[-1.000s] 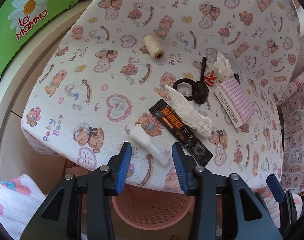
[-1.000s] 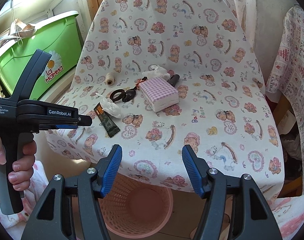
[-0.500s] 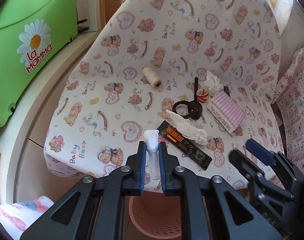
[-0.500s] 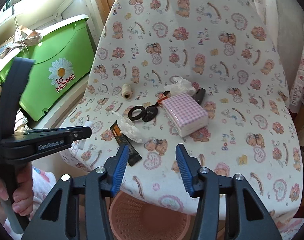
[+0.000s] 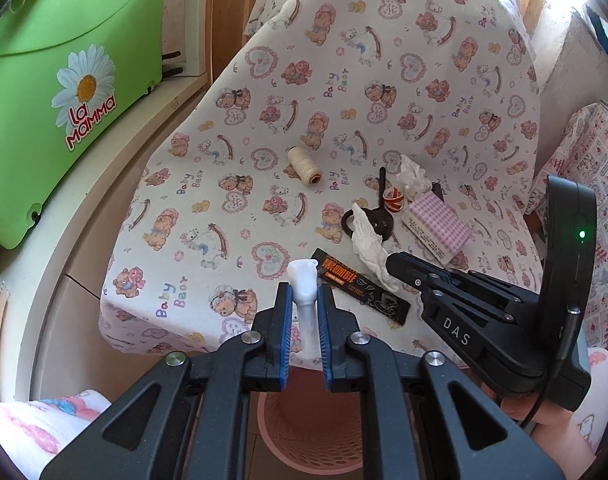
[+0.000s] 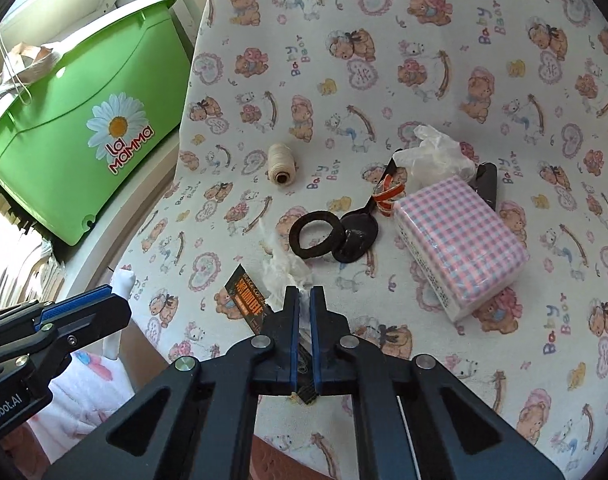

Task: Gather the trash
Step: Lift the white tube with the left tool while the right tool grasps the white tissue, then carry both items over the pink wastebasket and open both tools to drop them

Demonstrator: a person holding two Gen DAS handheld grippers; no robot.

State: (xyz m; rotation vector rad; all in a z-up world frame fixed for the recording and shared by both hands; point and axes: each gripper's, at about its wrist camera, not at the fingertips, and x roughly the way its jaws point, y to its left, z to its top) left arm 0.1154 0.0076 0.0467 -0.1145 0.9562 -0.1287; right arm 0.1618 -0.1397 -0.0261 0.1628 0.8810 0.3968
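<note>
I am reading "La Mamma" in red letters under a white daisy on the green plastic bin (image 5: 63,92), which is sitting left of the cloth-draped chair (image 5: 344,92). The chair's cloth is repeating "Baby Bear" in pastel letters among its teddy bears and hearts. My right gripper (image 5: 396,268) is showing "DAS" in white on its black body. My left gripper (image 6: 119,300) is showing "nRobot.AI", its start cut off. The black sachet (image 6: 245,300) on the seat is showing "BLACK COFFEE" above orange characters I am failing to make out.
</note>
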